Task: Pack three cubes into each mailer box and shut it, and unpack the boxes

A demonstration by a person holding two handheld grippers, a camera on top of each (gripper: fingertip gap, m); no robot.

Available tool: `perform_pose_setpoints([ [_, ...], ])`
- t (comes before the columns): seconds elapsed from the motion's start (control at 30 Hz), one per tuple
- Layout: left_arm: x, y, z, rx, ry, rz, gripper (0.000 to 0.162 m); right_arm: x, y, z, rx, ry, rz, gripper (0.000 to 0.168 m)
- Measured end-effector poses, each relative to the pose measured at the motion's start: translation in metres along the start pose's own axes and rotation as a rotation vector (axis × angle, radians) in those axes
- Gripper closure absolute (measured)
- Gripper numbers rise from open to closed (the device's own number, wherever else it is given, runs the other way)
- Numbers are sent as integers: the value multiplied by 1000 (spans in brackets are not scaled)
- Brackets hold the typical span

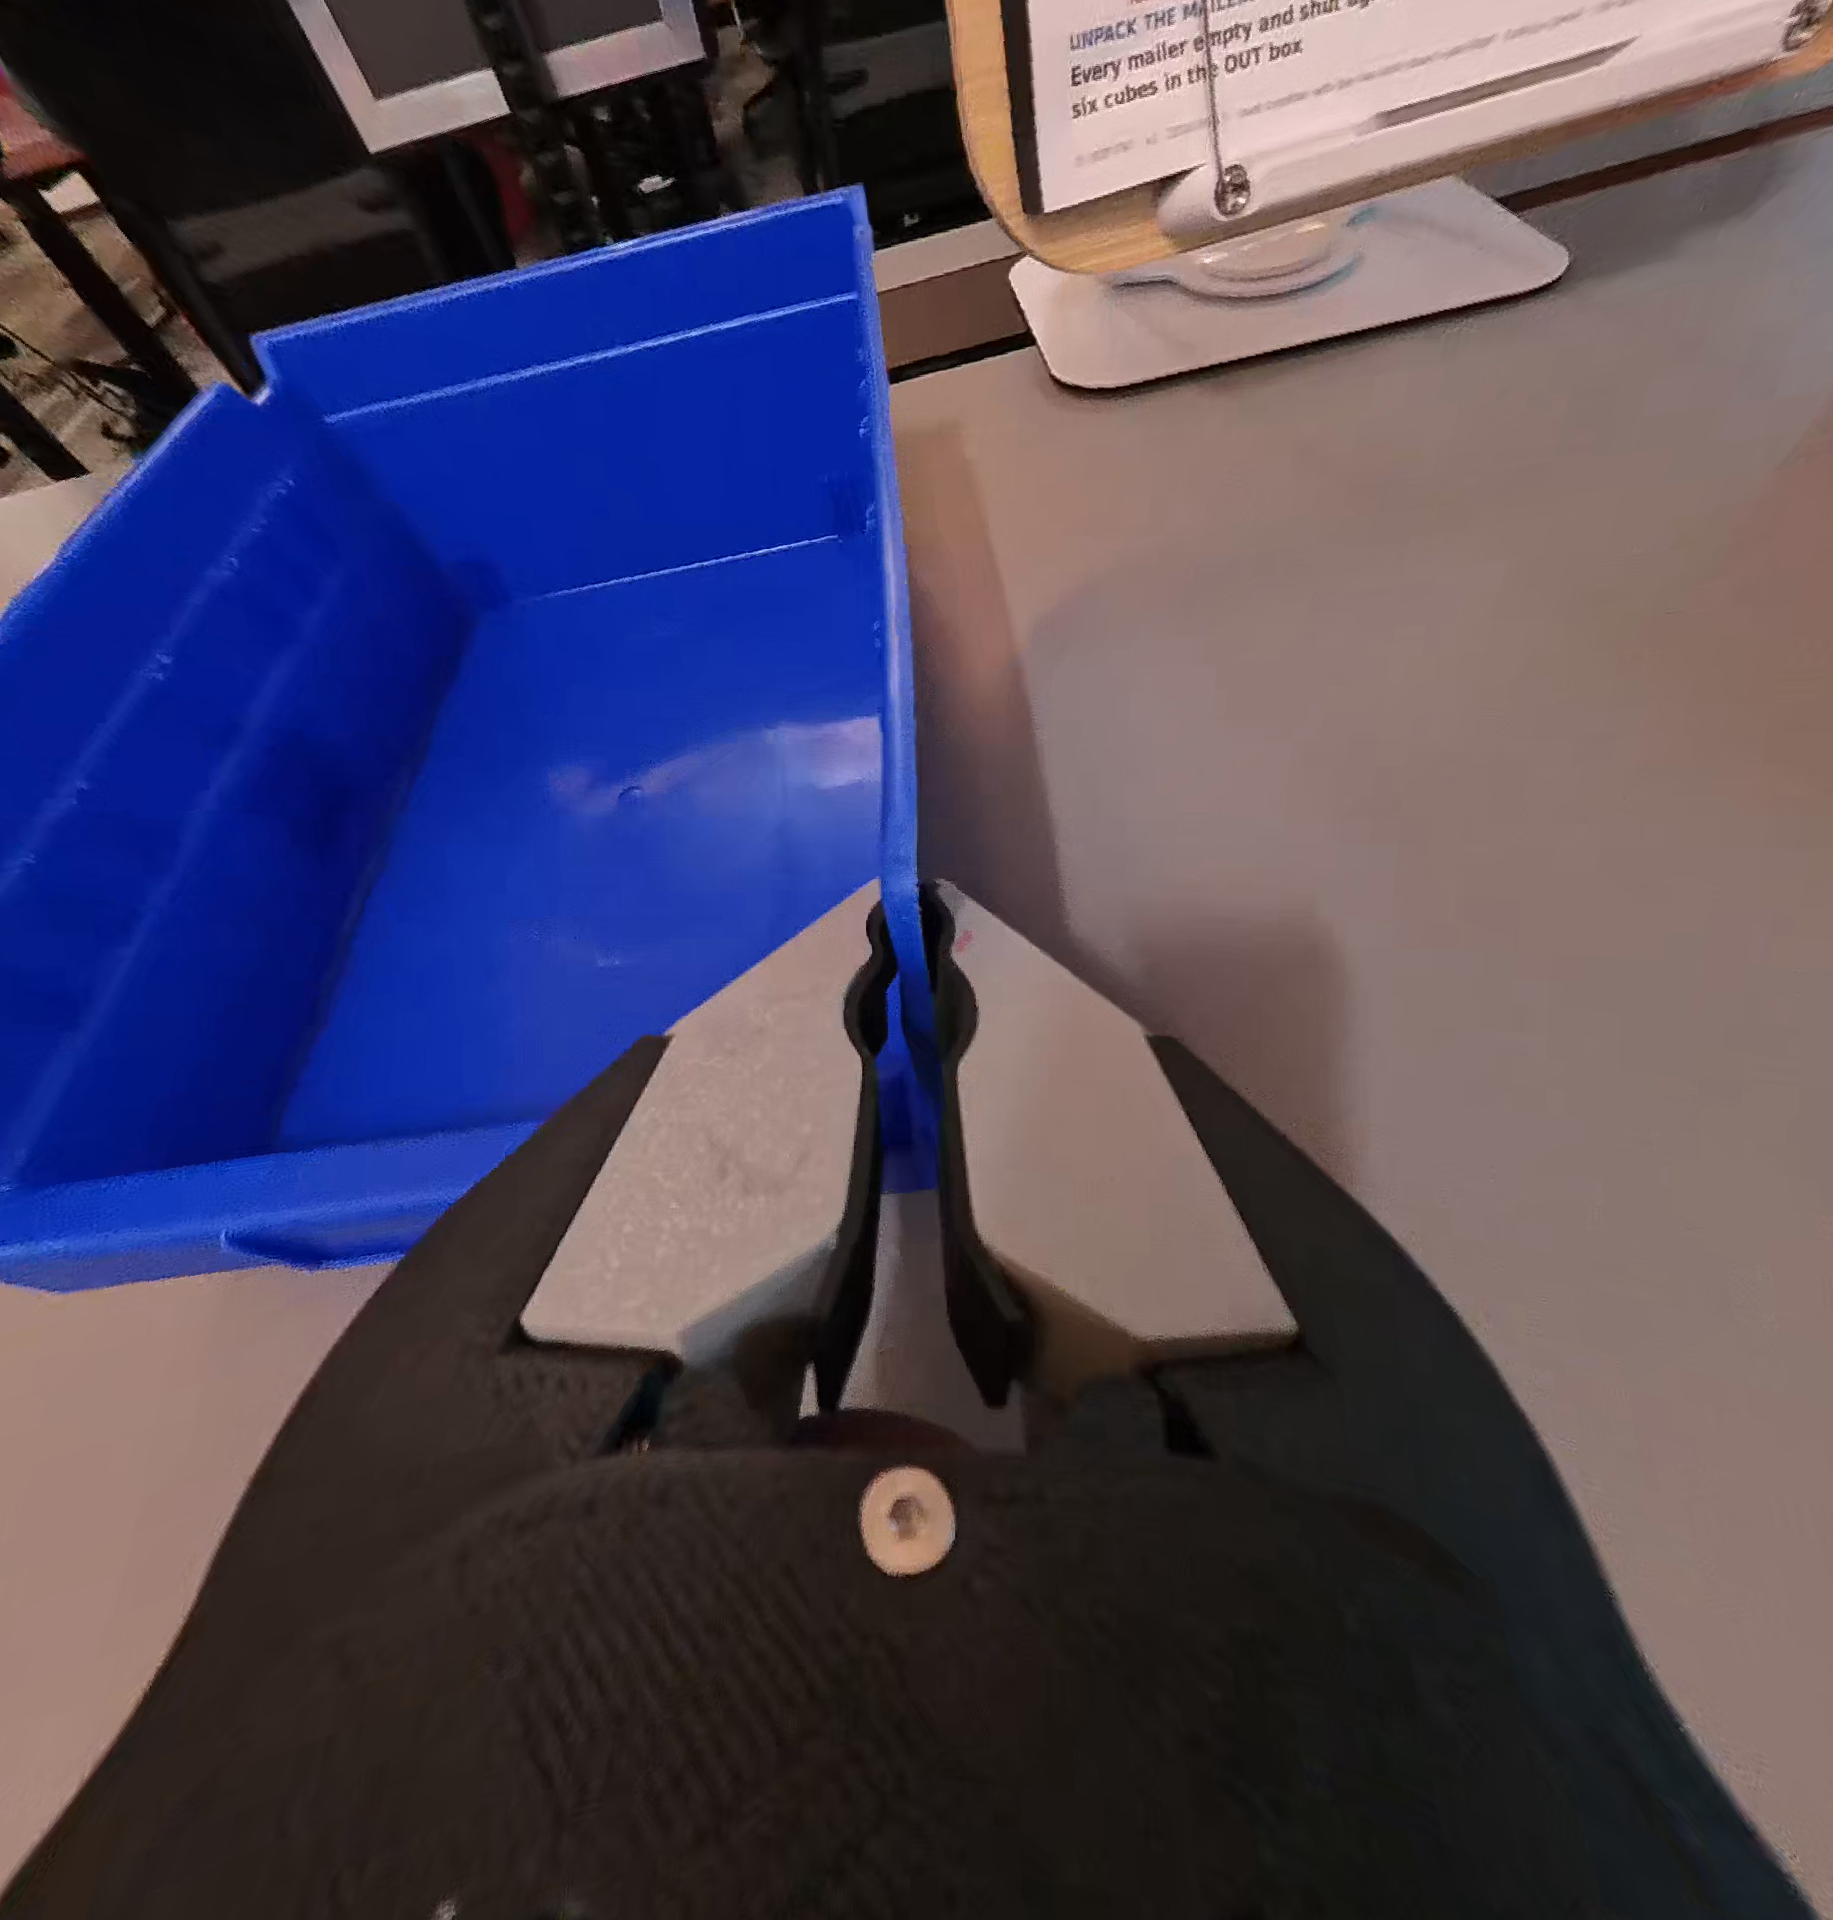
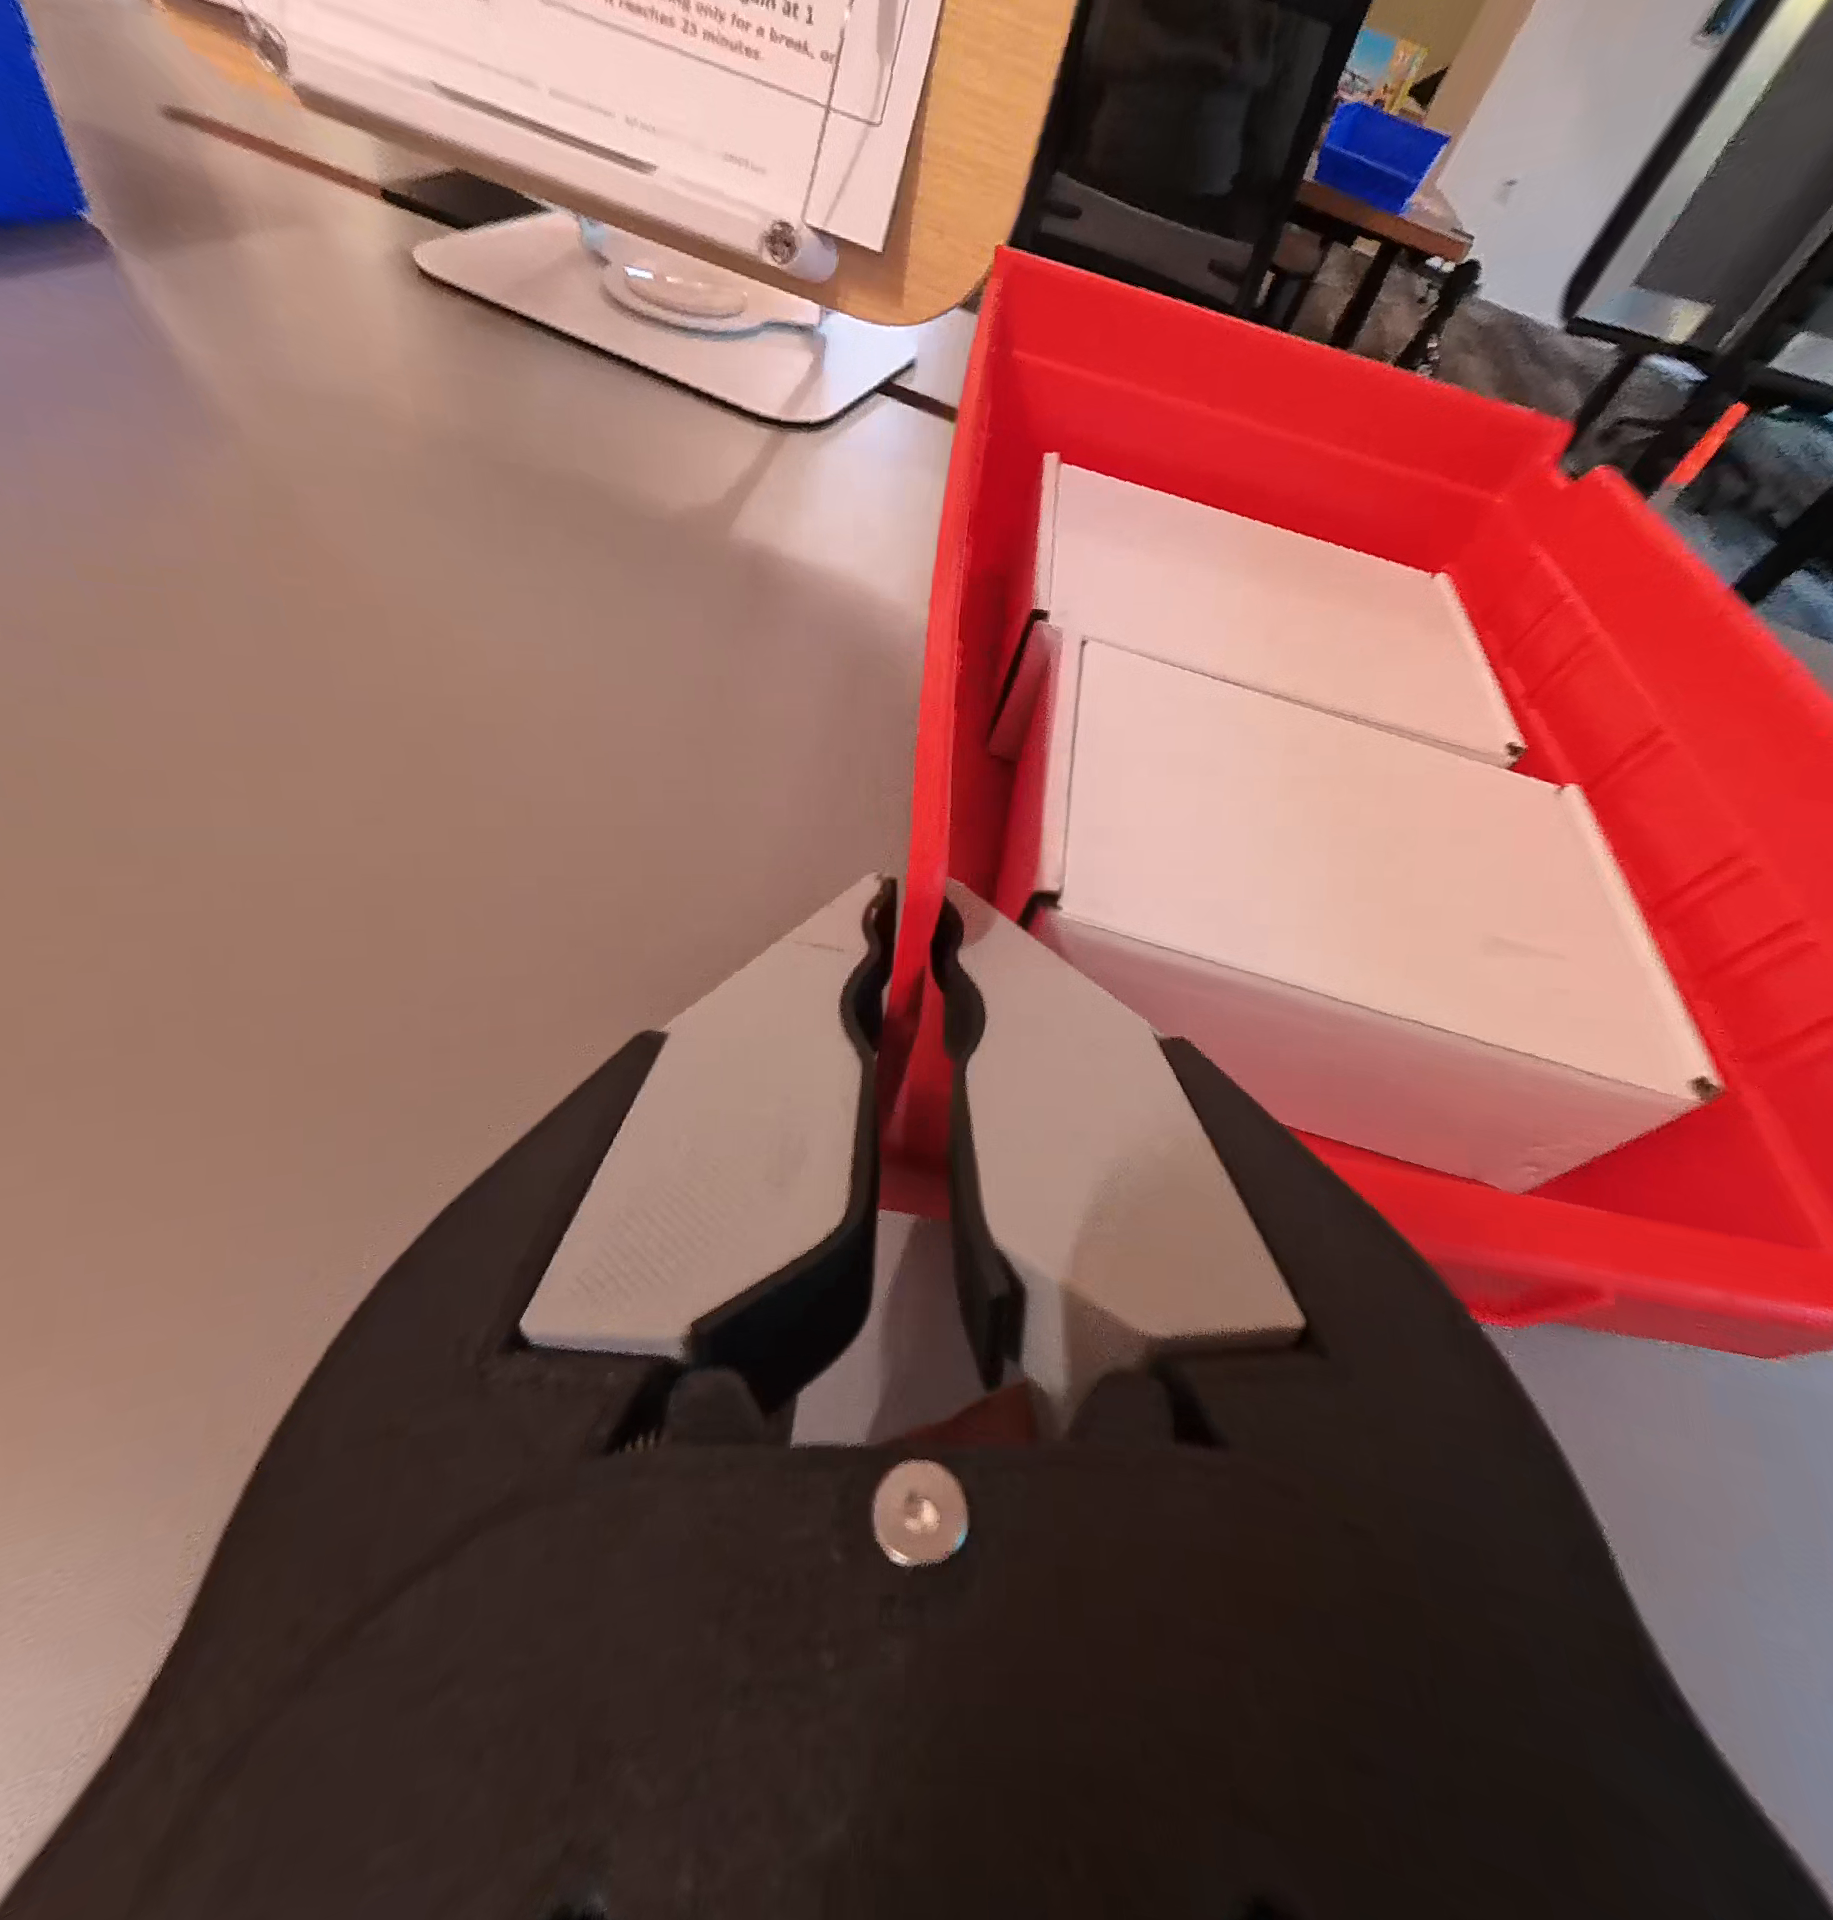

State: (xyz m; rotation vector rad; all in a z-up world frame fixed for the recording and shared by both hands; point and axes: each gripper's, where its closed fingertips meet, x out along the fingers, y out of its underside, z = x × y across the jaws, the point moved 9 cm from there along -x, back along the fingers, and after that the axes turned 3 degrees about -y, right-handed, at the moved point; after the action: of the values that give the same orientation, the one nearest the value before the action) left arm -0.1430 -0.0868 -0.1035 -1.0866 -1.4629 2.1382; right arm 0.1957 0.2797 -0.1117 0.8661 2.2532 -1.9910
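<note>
In the left wrist view, my left gripper [image 1: 910,951] is shut on the right side wall of an empty blue bin [image 1: 600,790], near its front corner. In the right wrist view, my right gripper [image 2: 917,951] is shut on the left side wall of a red bin [image 2: 1255,416], near its front corner. Two closed white mailer boxes lie in the red bin, a near one [image 2: 1338,914] and a far one [image 2: 1255,603]. No cubes show in either view.
Both bins sit on a grey table [image 1: 1411,831]. A sign holder on a white base [image 1: 1296,291] stands at the table's back between the bins; it also shows in the right wrist view [image 2: 683,301]. Dark furniture stands beyond the table's far edge. The gap from one gripper's tips to the other's is roughly 45 centimeters.
</note>
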Motion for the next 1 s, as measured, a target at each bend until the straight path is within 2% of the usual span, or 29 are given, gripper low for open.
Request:
perform_pose_setpoints([
  [0.13, -4, 1, 7, -26, 13, -3, 162, 0, -1, 3, -68, 48, 37, 166],
  [0.53, -32, -16, 12, 57, 3, -86, 161, 0, -6, 14, -6, 31, 45, 166],
  [0.8, -58, -29, 21, 72, -29, -174, 161, 3, -23, 69, 36, -10, 31, 165],
  [1.0, -90, -45, 28, 101, -89, -254, 161, 10, -41, 140, 28, -82, 8, 163],
])
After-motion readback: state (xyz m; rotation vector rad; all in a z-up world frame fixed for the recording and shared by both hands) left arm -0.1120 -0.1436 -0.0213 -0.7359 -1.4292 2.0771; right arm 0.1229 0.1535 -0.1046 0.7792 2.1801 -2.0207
